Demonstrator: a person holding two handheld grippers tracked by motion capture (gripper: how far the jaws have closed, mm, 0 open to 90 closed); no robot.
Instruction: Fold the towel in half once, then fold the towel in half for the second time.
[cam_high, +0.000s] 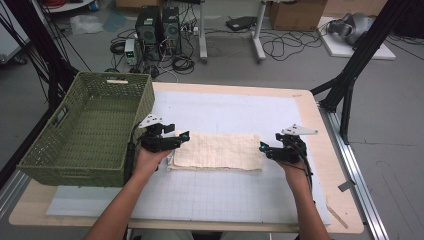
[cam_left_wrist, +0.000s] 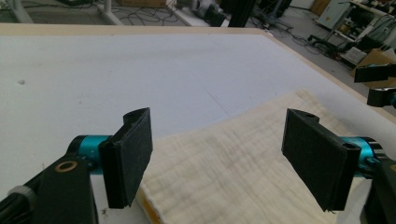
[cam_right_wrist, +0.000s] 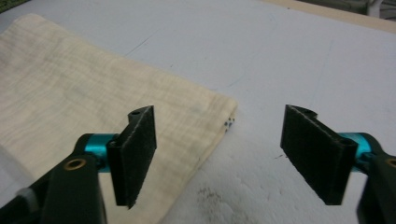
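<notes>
Folded cream cloth (cam_high: 216, 150) mid-desk, between both tongs.
Left tongs (cam_high: 184, 136) and right tongs (cam_high: 263, 148) gape wide, empty, one at each short end.

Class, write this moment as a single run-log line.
left gripper: open, over cloth's end | right gripper: open, at other end | folded cream cloth: flat on mat, ungripped | green basket: left of cloth

From my high view the left gripper (cam_high: 176, 140) covers the folded cloth's (cam_high: 220, 150) nine o'clock edge; basket (cam_high: 85, 130) wall hides part of its floor.
</notes>
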